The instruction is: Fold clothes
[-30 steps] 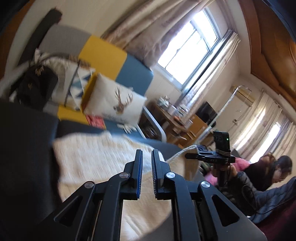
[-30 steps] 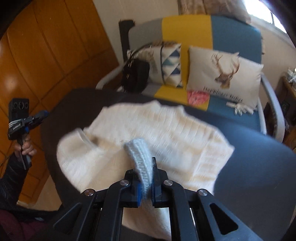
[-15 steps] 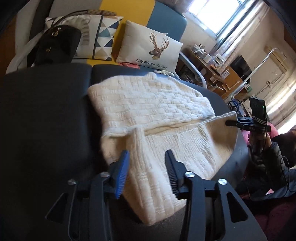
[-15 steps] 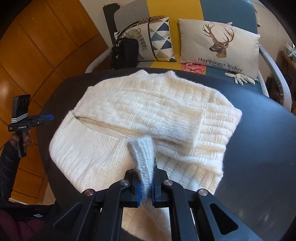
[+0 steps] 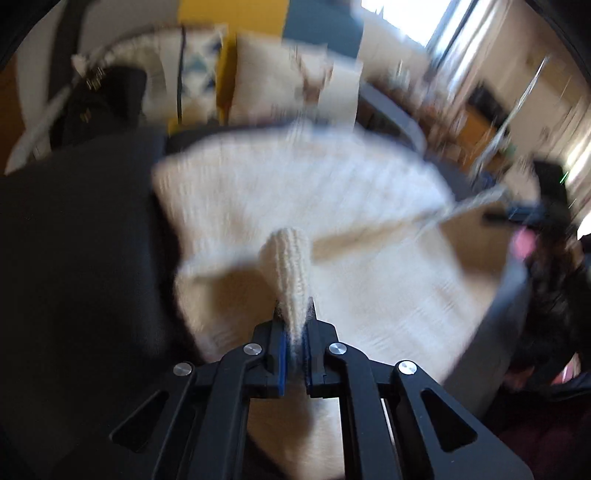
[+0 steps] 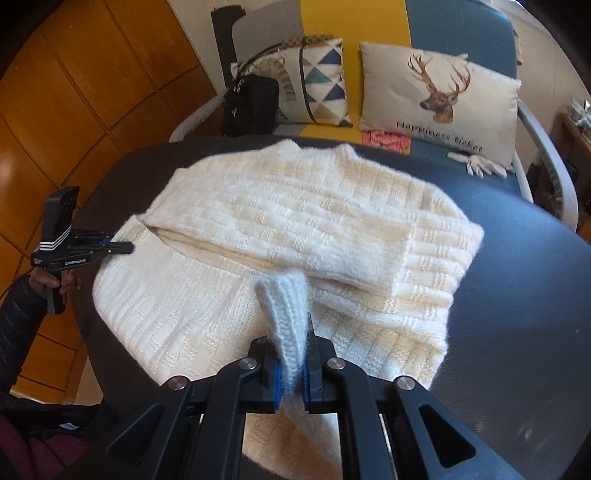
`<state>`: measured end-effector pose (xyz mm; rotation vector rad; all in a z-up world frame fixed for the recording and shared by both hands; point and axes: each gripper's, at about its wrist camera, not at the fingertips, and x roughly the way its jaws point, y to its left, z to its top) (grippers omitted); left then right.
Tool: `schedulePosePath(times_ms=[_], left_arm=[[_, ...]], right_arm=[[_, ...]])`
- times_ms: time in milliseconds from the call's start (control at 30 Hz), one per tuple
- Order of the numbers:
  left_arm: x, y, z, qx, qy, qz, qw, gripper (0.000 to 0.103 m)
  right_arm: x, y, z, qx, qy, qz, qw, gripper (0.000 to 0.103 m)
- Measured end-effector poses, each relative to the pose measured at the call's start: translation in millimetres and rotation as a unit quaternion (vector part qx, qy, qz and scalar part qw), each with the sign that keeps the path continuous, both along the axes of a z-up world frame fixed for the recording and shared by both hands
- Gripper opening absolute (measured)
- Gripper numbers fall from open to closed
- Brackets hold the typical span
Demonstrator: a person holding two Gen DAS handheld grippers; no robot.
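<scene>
Sweater: cream knitted sweater point(image 6: 295, 229), partly folded, lying on dark round desk point(image 6: 517, 258).
Left gripper point(image 5: 294, 345): jaws pinching sweater fold.
Right gripper point(image 6: 291, 373): jaws clamped on sweater edge.

A cream sweater point(image 6: 280, 229) in a basket-weave knit is lying across a dark charcoal surface point(image 6: 517, 295). Behind it, a sofa point(image 6: 454, 22) is showing grey, mustard-yellow and blue panels. A white cushion point(image 6: 439, 96) is displaying a brown stag and black lettering, while another cushion point(image 6: 321, 85) is wearing blue, grey and beige triangles. A black handbag point(image 6: 251, 107) is sitting beside orange-brown wood panelling point(image 6: 85, 92).
</scene>
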<state>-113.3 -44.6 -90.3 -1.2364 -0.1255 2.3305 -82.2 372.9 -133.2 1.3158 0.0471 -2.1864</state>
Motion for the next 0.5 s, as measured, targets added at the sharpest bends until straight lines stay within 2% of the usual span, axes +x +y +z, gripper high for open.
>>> schedulePosePath(times_ms=[67,267,400,500], left_arm=[[13.7,-8.2,34.0,0.04,0.05,0.015,0.9978,0.005],[0.8,-14.2,98.5,0.063,0.137,0.027,0.9881,0.006],[-41.5,-13.9,103.0,0.05,0.148,0.043,0.9867,0.006],[-91.0,-11.3,79.6,0.02,0.109,0.08,0.9906,0.007]], right_arm=[[2.8,5.7,15.8,-0.007,0.022,-0.004,1.0,0.005],[-17.1,22.6,63.2,-0.023,0.084,-0.029,0.996,0.005],[-51.2,31.6,77.1,-0.028,0.104,-0.051,0.993,0.005],[-90.5,32.8,60.0,-0.01,0.091,-0.083,0.992,0.006]])
